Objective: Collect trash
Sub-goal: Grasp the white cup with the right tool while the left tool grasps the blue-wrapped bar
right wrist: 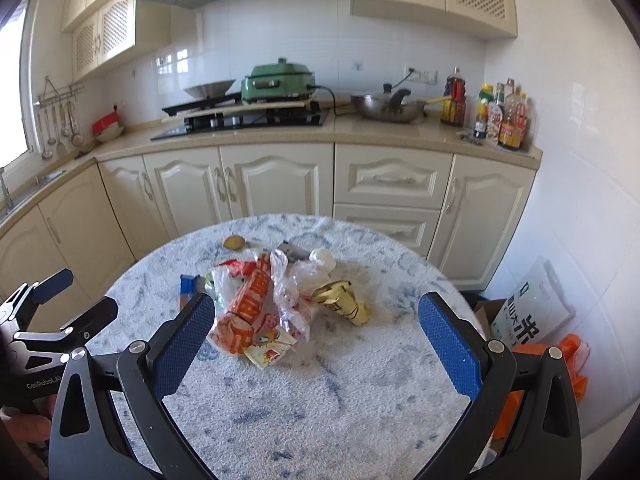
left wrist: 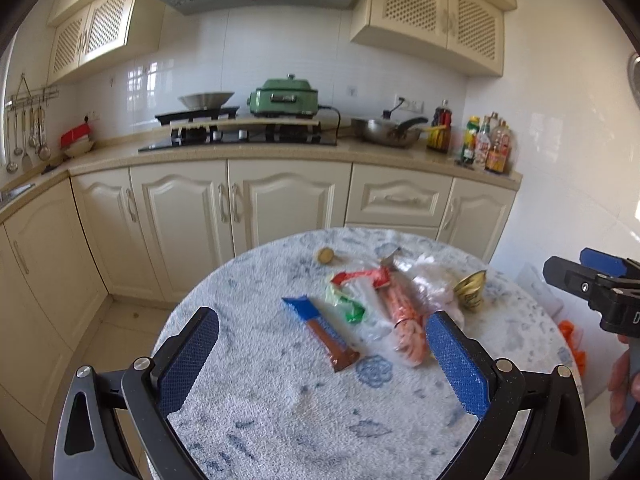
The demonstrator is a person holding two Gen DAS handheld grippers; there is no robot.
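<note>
wrappers (right wrist: 256, 312) just beyond open jaws

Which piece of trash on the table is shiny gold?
The crumpled gold wrapper, lying on the right edge of the pile. The orange packet and blue-and-brown wrapper are not gold.

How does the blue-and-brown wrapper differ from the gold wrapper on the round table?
The blue-and-brown wrapper lies flat and long; the gold wrapper is crumpled and bunched up. The blue-and-brown one sits at the pile's left edge, the gold one at its right. Both rest on the round table, untouched by either claw.
</note>
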